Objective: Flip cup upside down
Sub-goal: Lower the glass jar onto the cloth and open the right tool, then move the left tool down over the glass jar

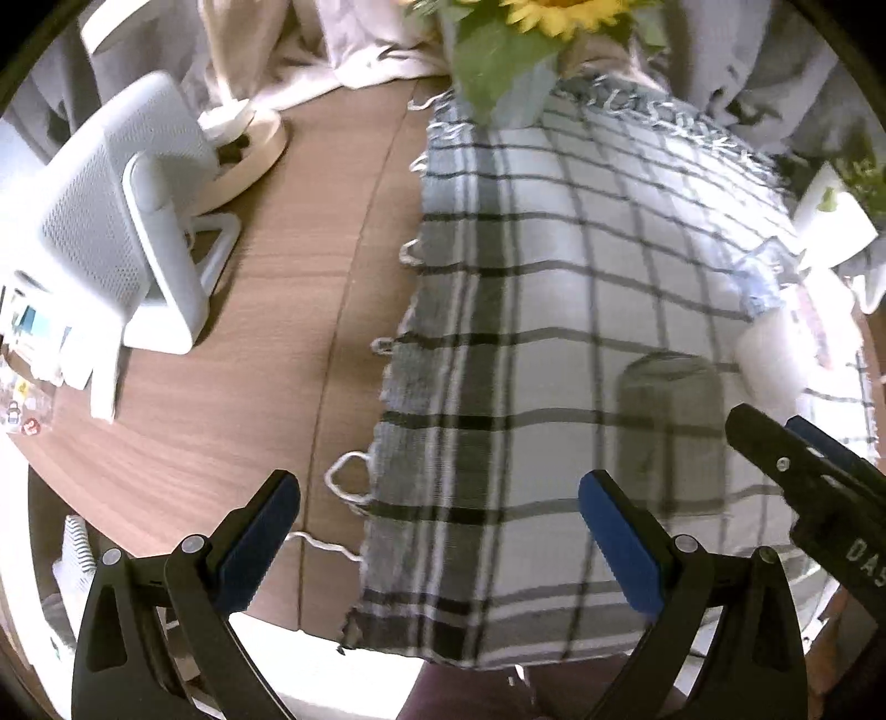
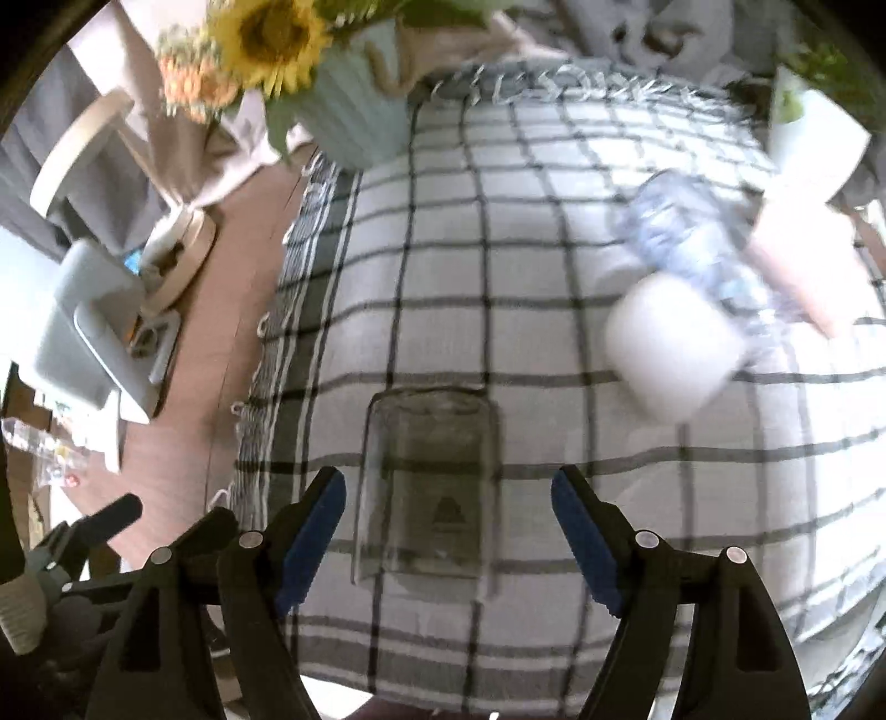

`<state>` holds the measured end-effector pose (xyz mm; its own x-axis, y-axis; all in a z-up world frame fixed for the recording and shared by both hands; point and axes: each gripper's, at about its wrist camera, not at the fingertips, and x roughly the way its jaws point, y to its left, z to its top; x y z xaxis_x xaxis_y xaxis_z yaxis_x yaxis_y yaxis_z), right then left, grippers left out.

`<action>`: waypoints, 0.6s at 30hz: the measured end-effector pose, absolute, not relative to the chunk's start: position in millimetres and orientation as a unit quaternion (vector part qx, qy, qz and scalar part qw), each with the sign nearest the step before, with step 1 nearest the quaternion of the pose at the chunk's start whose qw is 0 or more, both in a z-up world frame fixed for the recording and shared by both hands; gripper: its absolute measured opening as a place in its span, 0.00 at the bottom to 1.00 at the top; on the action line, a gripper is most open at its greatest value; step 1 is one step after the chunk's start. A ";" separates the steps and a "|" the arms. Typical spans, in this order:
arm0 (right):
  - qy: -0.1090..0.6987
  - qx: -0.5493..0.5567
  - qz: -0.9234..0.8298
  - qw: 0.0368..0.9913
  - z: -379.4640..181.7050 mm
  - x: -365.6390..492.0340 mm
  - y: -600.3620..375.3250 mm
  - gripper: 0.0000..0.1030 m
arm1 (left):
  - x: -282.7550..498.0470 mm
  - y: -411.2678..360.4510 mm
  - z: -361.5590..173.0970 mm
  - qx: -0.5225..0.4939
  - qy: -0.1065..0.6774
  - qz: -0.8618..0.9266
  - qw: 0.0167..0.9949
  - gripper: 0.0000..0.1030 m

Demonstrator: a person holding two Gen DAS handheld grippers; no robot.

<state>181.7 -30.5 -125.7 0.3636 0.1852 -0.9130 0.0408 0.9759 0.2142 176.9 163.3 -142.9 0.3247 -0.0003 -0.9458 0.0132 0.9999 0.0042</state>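
Right wrist view: a clear glass cup [image 2: 429,487] is standing on the checked cloth [image 2: 554,266], its closed end up and its wider rim down against the fabric, nothing visible inside it. The right gripper [image 2: 448,531] is hovering with its fingers spread wide, one blue pad [image 2: 313,531] just left of the glass and the other out to the right, neither touching it and nothing held. Farther right, a white mug [image 2: 673,349] is sitting tilted on the cloth, blurred, with a crinkled plastic bottle [image 2: 698,243] lying beside it. At the far left edge a pale ribbed vase [image 2: 360,111] is holding a sunflower [image 2: 271,33].

Left wrist view: the left gripper [image 1: 437,531] is also gaping wide and gripping nothing, over the cloth's fringed left edge and the wooden tabletop [image 1: 232,387]. The cup [image 1: 670,426] is showing to the right of those fingers, near the right gripper's black tip [image 1: 786,459]. A white perforated device [image 1: 111,232] is standing far left.
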 end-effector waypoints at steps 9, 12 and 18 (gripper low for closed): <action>0.529 0.131 -0.013 0.838 -92.8 157.5 -87.1 0.76 | 189.5 113.4 -132.9 0.011 0.590 -0.063 0.805 1.00; 0.527 0.146 -0.039 0.836 -90.9 153.1 -107.8 0.76 | 195.4 94.4 -135.5 0.018 0.596 -0.081 0.799 1.00; 0.524 0.175 -0.081 0.830 -96.1 146.6 -139.8 0.76 | 212.1 63.3 -149.0 0.031 0.612 -0.103 0.783 1.00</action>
<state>146.6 -139.8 -96.1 0.4380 0.0492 -0.8976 0.3178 0.9256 0.2058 212.1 63.3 -149.0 0.2289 -0.1244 -0.9655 0.1998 0.9767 -0.0785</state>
